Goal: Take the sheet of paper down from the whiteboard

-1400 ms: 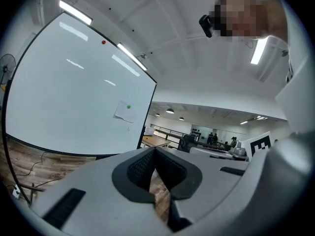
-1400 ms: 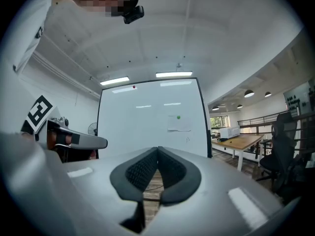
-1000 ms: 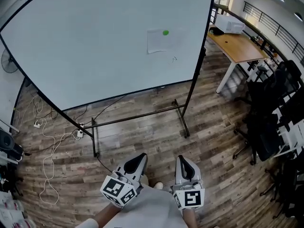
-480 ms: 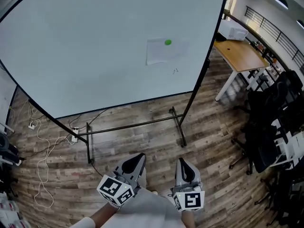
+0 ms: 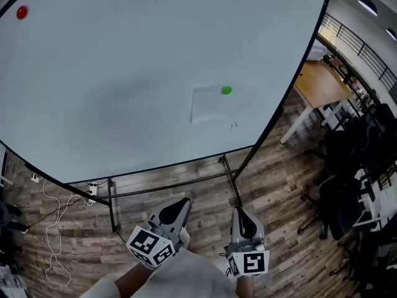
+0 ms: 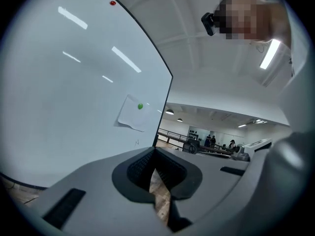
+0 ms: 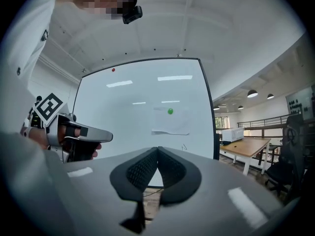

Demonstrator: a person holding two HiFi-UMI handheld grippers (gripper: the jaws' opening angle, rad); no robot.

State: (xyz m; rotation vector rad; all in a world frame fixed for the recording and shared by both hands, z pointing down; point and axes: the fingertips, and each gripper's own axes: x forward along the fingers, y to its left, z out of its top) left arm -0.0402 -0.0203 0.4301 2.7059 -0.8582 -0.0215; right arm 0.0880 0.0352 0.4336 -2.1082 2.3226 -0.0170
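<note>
A white sheet of paper (image 5: 214, 103) hangs on the whiteboard (image 5: 124, 79), pinned at its top by a green magnet (image 5: 226, 90). The paper (image 6: 133, 113) (image 7: 170, 120) shows ahead in both gripper views, well beyond the jaws. My left gripper (image 5: 175, 213) and right gripper (image 5: 243, 223) are held low near my body, both pointing at the board and both shut with nothing between the jaws. The left gripper (image 7: 106, 137) also appears at the left of the right gripper view.
A red magnet (image 5: 22, 12) sits at the board's upper left. The board stands on a black wheeled frame (image 5: 167, 182) over wood flooring. A wooden desk (image 5: 319, 82) and black chairs (image 5: 347, 166) stand to the right. White cables (image 5: 53, 228) lie at left.
I have walked toward the whiteboard: board and paper appear larger and lower in the head view. Both grippers stay shut in front of me.
</note>
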